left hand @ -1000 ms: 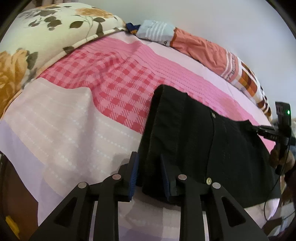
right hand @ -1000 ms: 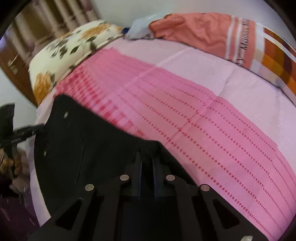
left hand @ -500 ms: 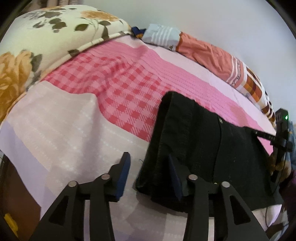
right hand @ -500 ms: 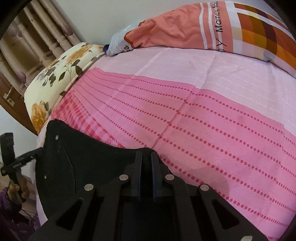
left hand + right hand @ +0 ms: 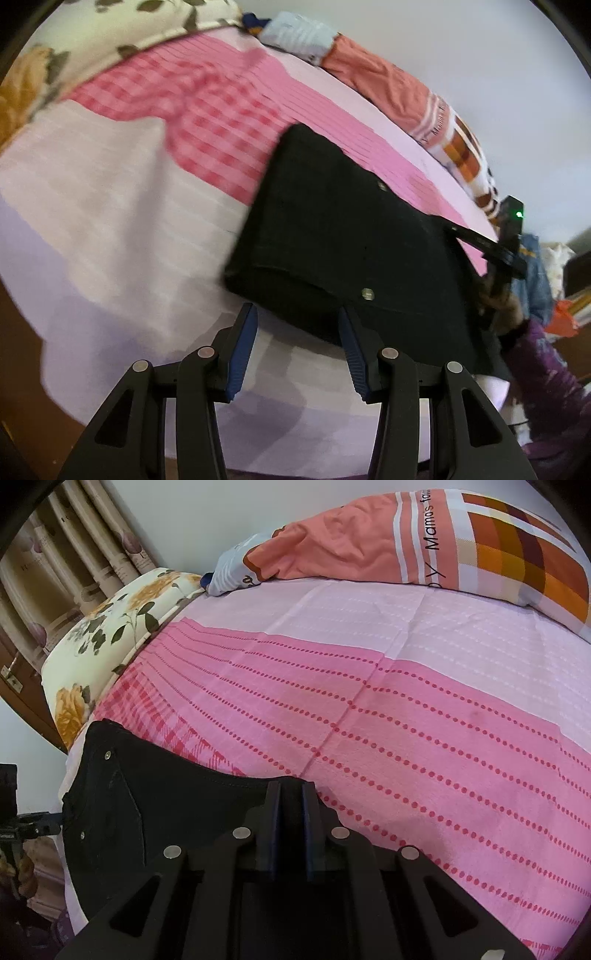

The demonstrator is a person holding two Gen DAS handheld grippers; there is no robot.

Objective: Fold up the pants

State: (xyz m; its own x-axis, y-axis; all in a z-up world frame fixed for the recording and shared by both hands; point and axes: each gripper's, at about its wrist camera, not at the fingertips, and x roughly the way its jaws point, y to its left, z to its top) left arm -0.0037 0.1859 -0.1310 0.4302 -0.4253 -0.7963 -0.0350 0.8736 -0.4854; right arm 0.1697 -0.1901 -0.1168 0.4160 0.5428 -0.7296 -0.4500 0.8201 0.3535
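Observation:
Black folded pants lie flat on the pink bed sheet, near the bed's front edge. My left gripper stands open just short of the pants' near edge, its blue pads clear of the cloth. In the right wrist view the pants fill the lower left, and my right gripper is shut on their far edge. The right gripper also shows at the pants' far right corner in the left wrist view.
A floral pillow lies at the bed's left end and an orange checked pillow along the wall. Curtains hang beyond. A purple sleeve and piled clothes sit off the bed's right side.
My left gripper let go of the pants' near corner, opened and drew back off the cloth. The right gripper stayed shut on the pants and tilted slightly.

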